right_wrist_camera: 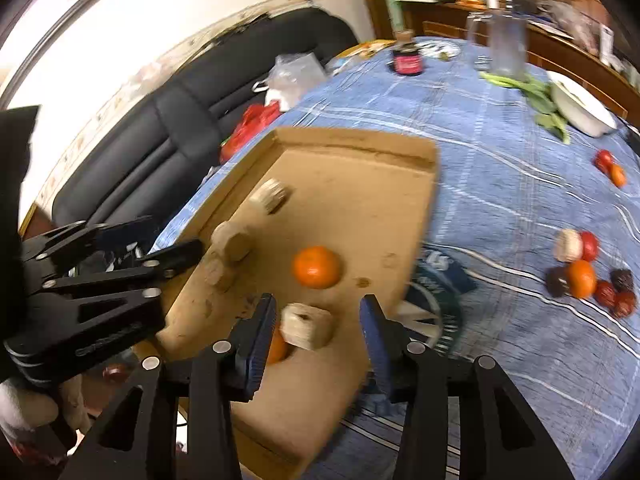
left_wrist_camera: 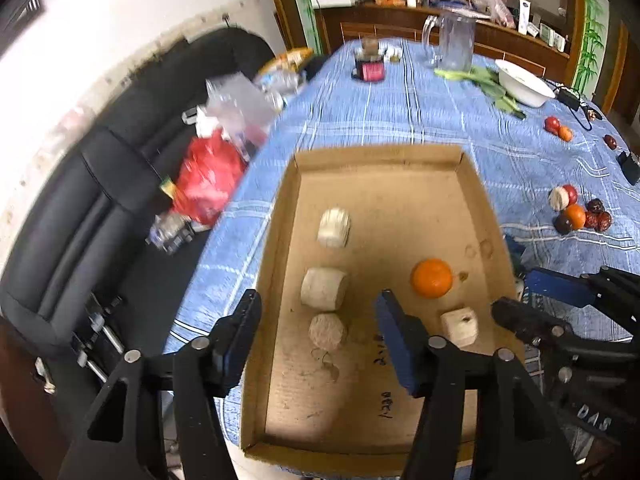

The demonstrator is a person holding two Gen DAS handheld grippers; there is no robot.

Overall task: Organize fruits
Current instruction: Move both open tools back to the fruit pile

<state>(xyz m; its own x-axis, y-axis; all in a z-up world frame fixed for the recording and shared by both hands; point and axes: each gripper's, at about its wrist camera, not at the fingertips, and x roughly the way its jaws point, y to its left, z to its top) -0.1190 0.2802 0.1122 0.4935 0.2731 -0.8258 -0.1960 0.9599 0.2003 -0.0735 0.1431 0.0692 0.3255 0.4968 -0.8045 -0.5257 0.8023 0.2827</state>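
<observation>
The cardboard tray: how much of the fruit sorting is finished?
Done: the shallow cardboard tray holds four pale foam-like pieces and one round orange fruit. In hand: nothing; left gripper and right gripper are open. Left: the mixed fruit cluster on the blue checked tablecloth.
</observation>
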